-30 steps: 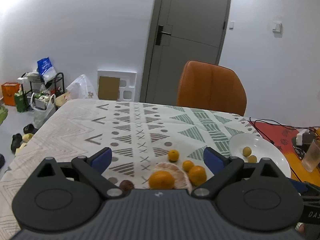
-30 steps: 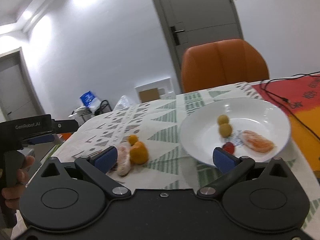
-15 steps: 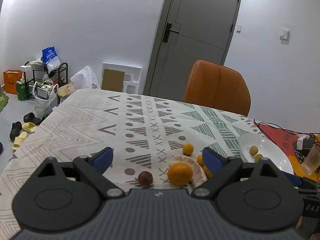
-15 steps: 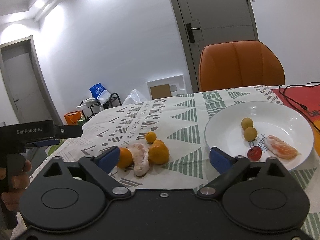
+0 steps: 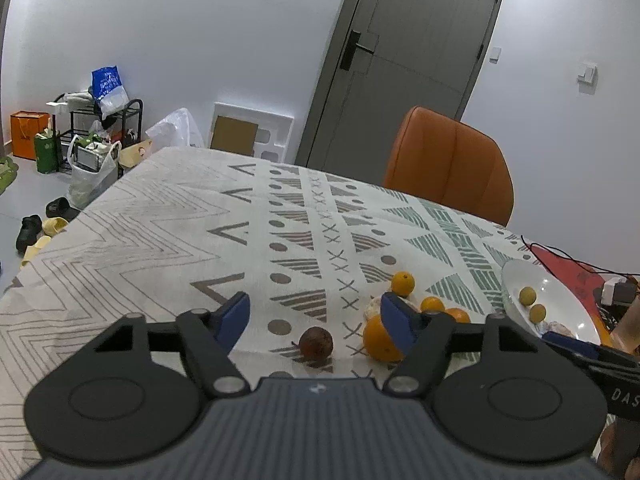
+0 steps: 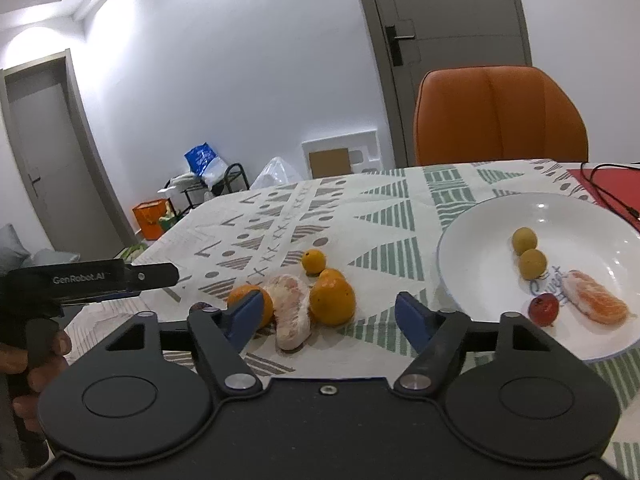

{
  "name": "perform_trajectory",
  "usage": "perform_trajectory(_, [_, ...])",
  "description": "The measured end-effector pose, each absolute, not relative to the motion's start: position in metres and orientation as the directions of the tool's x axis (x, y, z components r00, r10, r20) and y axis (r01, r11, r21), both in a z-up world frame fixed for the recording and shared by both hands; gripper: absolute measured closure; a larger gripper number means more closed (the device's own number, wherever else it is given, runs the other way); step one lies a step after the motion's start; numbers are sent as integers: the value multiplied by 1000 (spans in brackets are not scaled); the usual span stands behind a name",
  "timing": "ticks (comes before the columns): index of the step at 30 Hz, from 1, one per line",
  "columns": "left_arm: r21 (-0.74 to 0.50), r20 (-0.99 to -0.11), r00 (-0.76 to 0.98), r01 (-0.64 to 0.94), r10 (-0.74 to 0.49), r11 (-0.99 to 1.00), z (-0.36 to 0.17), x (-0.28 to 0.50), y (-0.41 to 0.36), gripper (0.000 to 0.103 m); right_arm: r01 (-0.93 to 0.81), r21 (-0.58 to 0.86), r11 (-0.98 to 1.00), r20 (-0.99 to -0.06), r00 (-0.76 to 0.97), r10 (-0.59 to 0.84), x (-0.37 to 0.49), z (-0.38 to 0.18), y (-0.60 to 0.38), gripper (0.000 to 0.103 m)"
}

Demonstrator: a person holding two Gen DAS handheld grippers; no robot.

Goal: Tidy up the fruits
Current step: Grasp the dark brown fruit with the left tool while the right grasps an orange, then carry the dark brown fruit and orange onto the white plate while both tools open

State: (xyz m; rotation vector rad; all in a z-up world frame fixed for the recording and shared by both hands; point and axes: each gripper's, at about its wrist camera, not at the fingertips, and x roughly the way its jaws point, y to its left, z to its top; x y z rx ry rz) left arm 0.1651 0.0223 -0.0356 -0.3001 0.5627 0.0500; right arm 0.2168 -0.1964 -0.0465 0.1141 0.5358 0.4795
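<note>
Risk: both claws gape wide, empty. Your left gripper (image 5: 314, 318) frames small dark-brown round fruit (image 5: 316, 343) on patterned tablecloth (image 5: 160, 224), w/ round orange mandarin (image 5: 380, 339) touching its right pad; closing may knock it rolling. Right gripper (image 6: 328, 312) faces peeled segment (image 6: 292, 310), white round plate (image 6: 472, 224) beside.

Bare tablecloth (image 5: 168, 216) left, oranges (image 6: 332, 300) crowd centre, plate (image 6: 480, 216) blocks right, perhaps touching none

Glossy white plate (image 6: 472, 216), matt patterned tablecloth (image 5: 160, 216)
</note>
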Motion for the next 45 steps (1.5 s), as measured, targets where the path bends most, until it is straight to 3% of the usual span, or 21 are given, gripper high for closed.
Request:
perform_trajectory(15, [-264,-610,790,-124,-65,956,-67,189,16,59,-421,240,875,-515,708,482,244,-62,-184,42])
perform_trajectory(19, [-250,-627,777,-130,-58,960,-74,193,15,81,-421,245,873,-525,699,485,254,-66,-179,43])
perform_trajectory(27, [-254,-619,783,-123,-63,959,-63,195,19,81,-422,238,875,-541,690,480,268,-74,-167,46])
perform_trajectory(31, [-250,-609,791,-128,-53,960,-58,195,18,81,-413,254,874,-554,679,482,272,-83,-168,69])
perform_trajectory(45, [-236,-560,826,-95,-56,967,-37,183,0,81,-393,253,884,-505,725,467,248,-61,-194,69])
